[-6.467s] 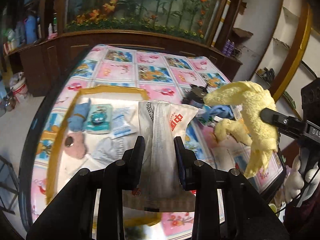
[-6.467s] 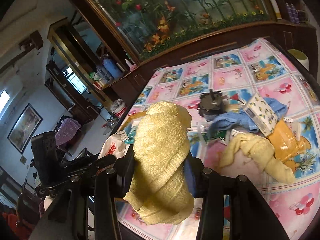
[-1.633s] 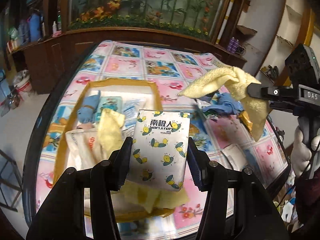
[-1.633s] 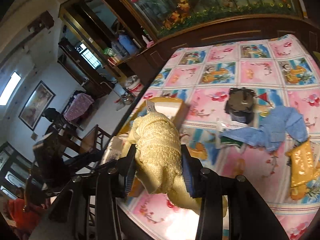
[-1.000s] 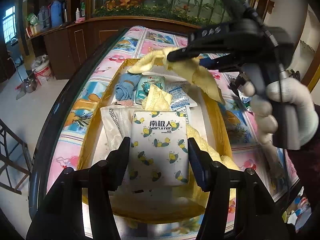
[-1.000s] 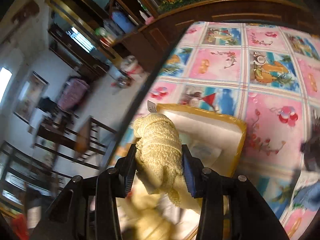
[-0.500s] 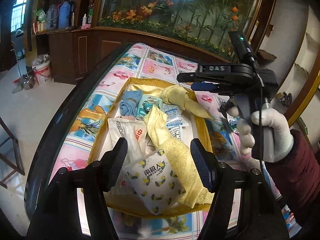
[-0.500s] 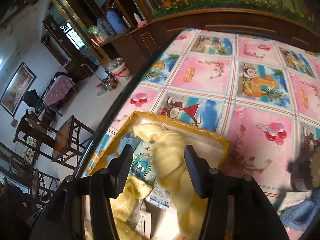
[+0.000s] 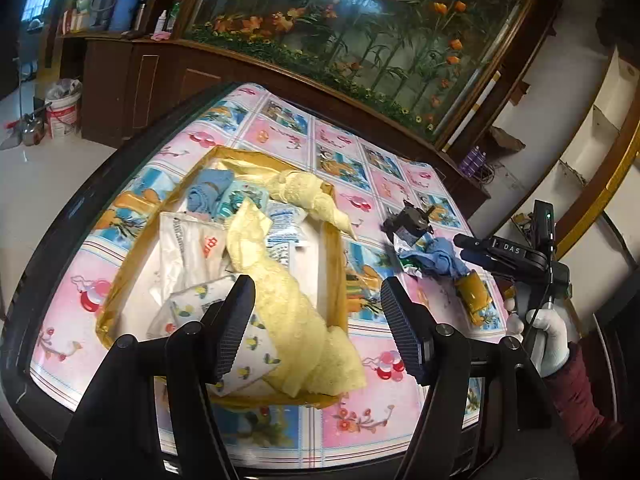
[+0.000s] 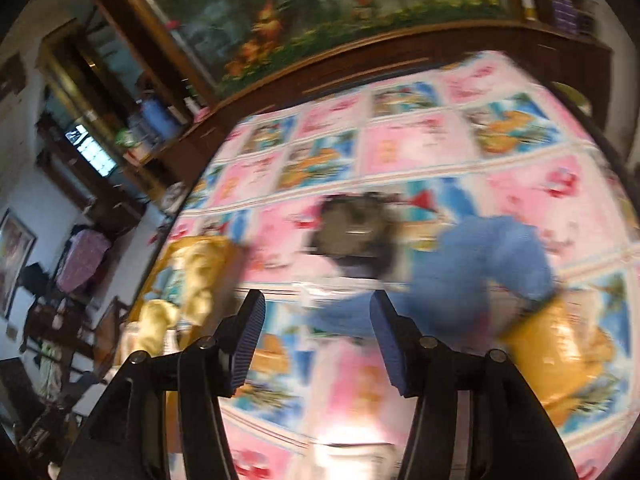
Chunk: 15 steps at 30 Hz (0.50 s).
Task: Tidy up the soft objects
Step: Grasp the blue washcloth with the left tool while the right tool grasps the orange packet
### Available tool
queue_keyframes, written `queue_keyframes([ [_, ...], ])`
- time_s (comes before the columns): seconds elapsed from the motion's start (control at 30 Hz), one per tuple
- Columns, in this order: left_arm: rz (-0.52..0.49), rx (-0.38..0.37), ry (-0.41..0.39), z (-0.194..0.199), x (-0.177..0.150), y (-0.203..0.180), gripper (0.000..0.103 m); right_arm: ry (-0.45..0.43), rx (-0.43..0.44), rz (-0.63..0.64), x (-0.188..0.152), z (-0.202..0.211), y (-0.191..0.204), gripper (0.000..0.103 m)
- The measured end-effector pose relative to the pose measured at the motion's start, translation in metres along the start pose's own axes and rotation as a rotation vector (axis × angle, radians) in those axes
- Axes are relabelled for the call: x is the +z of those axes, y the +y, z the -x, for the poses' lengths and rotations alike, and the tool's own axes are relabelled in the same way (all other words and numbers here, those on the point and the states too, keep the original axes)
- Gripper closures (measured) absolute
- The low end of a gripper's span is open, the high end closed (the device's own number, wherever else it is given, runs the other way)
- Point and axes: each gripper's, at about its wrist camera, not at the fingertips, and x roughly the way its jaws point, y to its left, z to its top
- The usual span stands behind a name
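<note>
Left wrist view: the left claw (image 9: 318,322) hangs released and empty above the yellow tray (image 9: 338,264), where two yellow towels (image 9: 288,300) and the tissue pack (image 9: 240,354) lie. The blue cloth (image 9: 438,258) sits on the counter (image 9: 384,412) to the right, just under the right claw (image 9: 460,246).

Right wrist view (blurred): the right claw (image 10: 318,338), jaws just parted and empty, tilts down; the blue cloth (image 10: 480,276) lies ahead and rightward, nearer this hand.
</note>
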Motion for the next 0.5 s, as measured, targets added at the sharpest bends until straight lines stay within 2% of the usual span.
queue_keyframes([
  [0.13, -0.047, -0.01, 0.029, -0.005, -0.005, -0.024, 0.037, 0.009, -0.042, 0.041, -0.004, -0.006, -0.005, 0.048],
  [0.27, -0.084, -0.005, 0.039, -0.002, -0.011, -0.037, 0.037, -0.085, -0.208, 0.058, 0.01, -0.01, -0.019, 0.048],
  [0.33, -0.093, -0.003, 0.044, -0.002, -0.014, -0.042, 0.037, -0.072, -0.239, 0.042, 0.015, -0.021, -0.03, 0.048],
  [0.43, -0.106, -0.001, 0.057, -0.004, -0.017, -0.047, 0.037, 0.027, -0.112, 0.069, 0.007, -0.037, -0.029, 0.046],
  [0.5, -0.12, -0.005, 0.065, -0.007, -0.018, -0.051, 0.037, 0.089, 0.04, 0.143, -0.01, -0.032, -0.009, 0.047],
])
